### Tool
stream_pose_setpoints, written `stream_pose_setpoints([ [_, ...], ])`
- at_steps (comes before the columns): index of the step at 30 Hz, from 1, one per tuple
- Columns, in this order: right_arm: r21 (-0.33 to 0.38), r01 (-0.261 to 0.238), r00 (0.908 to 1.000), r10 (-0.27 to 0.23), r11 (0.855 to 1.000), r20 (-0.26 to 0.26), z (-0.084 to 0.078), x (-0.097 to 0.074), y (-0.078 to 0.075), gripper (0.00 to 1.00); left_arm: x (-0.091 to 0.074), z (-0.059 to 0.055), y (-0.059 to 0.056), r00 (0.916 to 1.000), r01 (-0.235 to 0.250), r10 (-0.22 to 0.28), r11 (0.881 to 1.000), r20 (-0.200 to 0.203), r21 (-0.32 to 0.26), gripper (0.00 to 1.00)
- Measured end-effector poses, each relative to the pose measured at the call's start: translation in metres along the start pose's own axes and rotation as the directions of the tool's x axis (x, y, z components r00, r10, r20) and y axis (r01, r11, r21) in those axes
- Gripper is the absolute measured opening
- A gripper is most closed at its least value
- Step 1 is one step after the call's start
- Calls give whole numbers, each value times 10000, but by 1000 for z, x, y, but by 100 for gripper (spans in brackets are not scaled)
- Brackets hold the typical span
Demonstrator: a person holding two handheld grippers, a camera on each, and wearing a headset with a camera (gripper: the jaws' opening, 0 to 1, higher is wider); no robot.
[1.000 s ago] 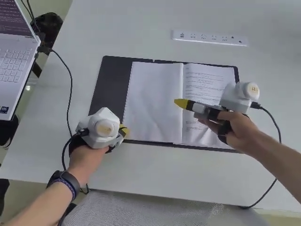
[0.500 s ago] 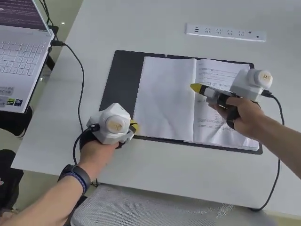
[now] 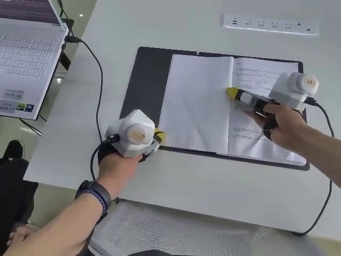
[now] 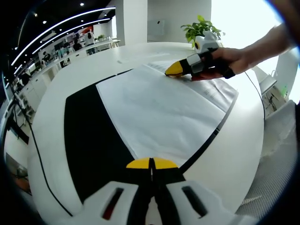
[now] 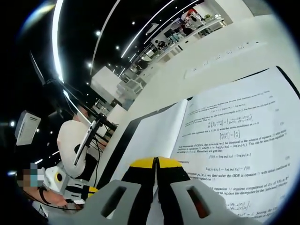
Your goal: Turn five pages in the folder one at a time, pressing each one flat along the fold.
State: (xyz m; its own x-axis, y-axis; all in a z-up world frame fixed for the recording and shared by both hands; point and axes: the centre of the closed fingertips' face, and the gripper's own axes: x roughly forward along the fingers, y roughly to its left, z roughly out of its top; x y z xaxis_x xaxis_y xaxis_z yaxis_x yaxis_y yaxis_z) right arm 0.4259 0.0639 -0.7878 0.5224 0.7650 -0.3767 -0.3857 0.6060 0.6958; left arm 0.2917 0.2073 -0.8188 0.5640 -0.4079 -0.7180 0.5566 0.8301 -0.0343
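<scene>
A black folder point(image 3: 146, 80) lies open on the white table, with a blank turned page point(image 3: 198, 101) on the left and a printed page point(image 3: 254, 128) on the right. My right gripper point(image 3: 232, 93) is shut, its yellow tips resting on the fold between the two pages. In the right gripper view the shut tips point(image 5: 156, 163) sit over the printed page point(image 5: 234, 136) beside the fold. My left gripper point(image 3: 158, 136) is shut with nothing in it, at the folder's near left edge. The left gripper view has its tips point(image 4: 151, 163) over the folder's black cover point(image 4: 93, 140), with the blank page point(image 4: 159, 112) and the right gripper point(image 4: 176, 69) beyond.
A laptop point(image 3: 26, 58) stands at the far left with a black cable point(image 3: 98, 80) running along the table. A white power strip point(image 3: 270, 24) lies behind the folder. The table's near edge runs just below my left hand.
The head camera has shifted, so the folder sits more to the right and higher. My right gripper's tips have slid up along the fold, away from me. The left gripper stays at the folder's near left edge.
</scene>
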Motion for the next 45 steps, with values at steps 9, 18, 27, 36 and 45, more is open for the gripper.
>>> stream_pose_setpoints([
  [9, 294, -273, 9994, 266, 9992, 235, 2, 5, 0, 0, 0, 0, 0, 10000, -70, 70, 9999, 1, -116, 0],
  [18, 810, -4, 9973, -56, 9967, 735, 22, 15, -10, 0, -2, 1, -1, 10000, -69, 70, 9997, 40, -254, 0],
  [27, 1472, 562, 9835, -802, 9875, 1623, 47, 30, -31, 0, -2, 1, -1, 9999, -151, 154, 9991, 77, -386, 0],
  [36, 2212, 609, 9642, -1147, 9733, 2393, 73, 49, -51, 0, 0, 0, 1, 9999, -111, 117, 9986, 104, -521, 0],
  [45, 2664, 632, 9431, -1448, 9618, 2992, 90, 63, -69, 0, 1, 0, 2, 9997, -171, 182, 9977, 163, -661, 0],
])
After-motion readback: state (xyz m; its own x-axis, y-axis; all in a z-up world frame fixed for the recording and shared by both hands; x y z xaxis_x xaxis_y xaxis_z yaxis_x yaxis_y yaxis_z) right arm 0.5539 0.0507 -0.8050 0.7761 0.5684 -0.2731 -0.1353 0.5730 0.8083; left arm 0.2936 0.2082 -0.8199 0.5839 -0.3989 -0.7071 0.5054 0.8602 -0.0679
